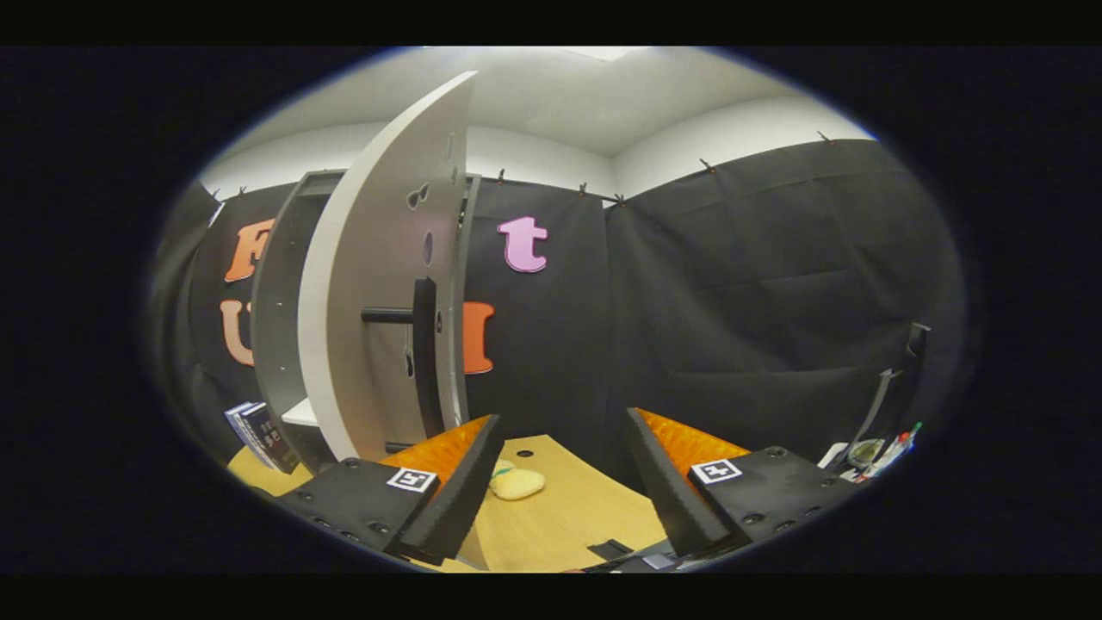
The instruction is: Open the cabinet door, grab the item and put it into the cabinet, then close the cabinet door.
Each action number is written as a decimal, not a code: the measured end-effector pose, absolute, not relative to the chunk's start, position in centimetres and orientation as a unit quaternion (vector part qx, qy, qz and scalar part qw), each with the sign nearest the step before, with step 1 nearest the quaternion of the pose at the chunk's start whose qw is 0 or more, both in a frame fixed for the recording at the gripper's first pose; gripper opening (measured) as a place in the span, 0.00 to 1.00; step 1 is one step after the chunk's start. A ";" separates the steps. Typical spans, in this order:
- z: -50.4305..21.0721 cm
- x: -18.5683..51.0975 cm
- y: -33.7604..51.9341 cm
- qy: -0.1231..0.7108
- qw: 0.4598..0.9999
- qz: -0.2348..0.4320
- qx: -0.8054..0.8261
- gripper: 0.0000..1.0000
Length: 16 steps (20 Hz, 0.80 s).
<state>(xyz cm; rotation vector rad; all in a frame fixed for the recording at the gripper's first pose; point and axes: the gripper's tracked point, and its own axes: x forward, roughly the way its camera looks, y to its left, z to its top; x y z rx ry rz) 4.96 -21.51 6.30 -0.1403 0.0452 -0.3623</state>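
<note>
We are holding the gripper [564,448] with its fingers spread wide apart and nothing between them, above the wooden table [568,525]. That wide spread looks like readiness for a grab, since the door part of the job appears done: the cabinet door [379,284] is standing swung out toward us, ahead of the left finger and rising well above it, with its dark bar handle [422,353] facing our way. We are seeing the door nearly edge-on, which is why it is covering much of the opening behind it.

The item [516,482], a small pale yellow soft-looking thing, is lying on the table just ahead of the fingers, close beside the inner edge of the left finger and near the foot of the open door. It is not yet held. We are judging that the next move is to lower and centre the fingers over it, taking care that the left finger is not knocking the door on the way.

The cabinet [280,319] is sitting beyond the left finger, its dark frame showing behind the door. We are making out a pale shelf [301,413] low inside it, and we cannot tell whether anything is resting on it. A few dark books [258,435] are leaning just outside the cabinet, further to the left.
</note>
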 end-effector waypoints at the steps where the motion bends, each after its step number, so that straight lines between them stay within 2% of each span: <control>1: 6.1 5.0 -20.4 0.023 0.981 -0.178 -0.071 0.92; 6: 4.5 6.7 -13.9 0.032 0.988 -0.136 -0.061 0.92; 13: 0.8 13.1 -3.6 0.065 0.998 -0.018 -0.003 0.93; 16: 0.2 14.8 -1.5 0.073 0.997 0.010 -0.007 0.93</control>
